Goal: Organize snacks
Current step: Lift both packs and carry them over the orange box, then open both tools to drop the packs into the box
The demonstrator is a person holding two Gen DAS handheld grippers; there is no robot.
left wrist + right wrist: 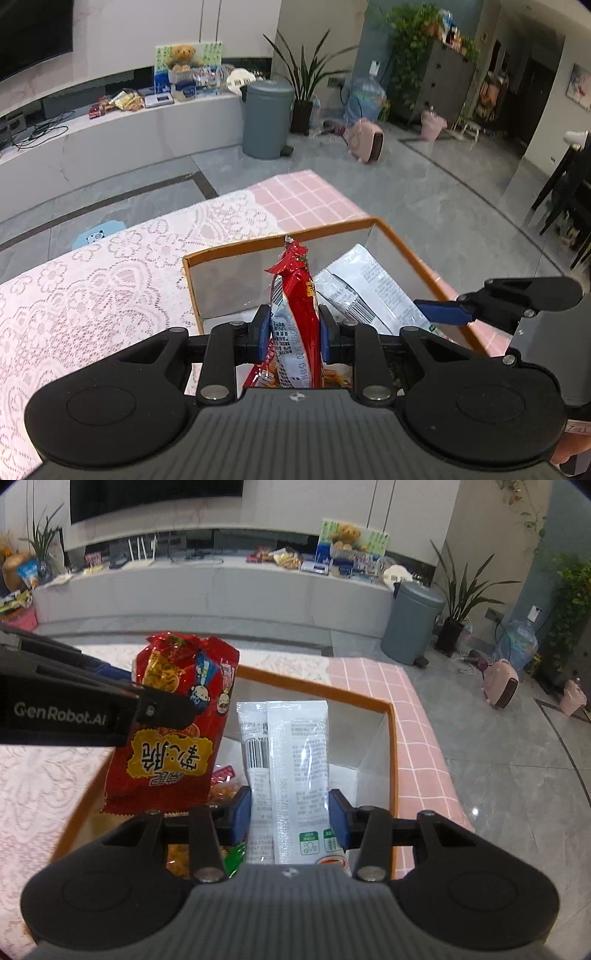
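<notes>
While both packets hang above the orange-rimmed box [391, 746], neither is yet deposited: left gripper [293, 332], jaws clamped on a red snack bag [295, 310] held edge-on over the box's left half; right gripper [290, 812], jaws clamped on a white snack packet [291, 746] over its right half. Contents already in the box: several small snack packs [221, 790] (count uncertain, partly hidden by the grippers). Remaining, by estimate: lowering and releasing both packets; other snacks on the far ledge [284, 557] may or may not belong to the job.
</notes>
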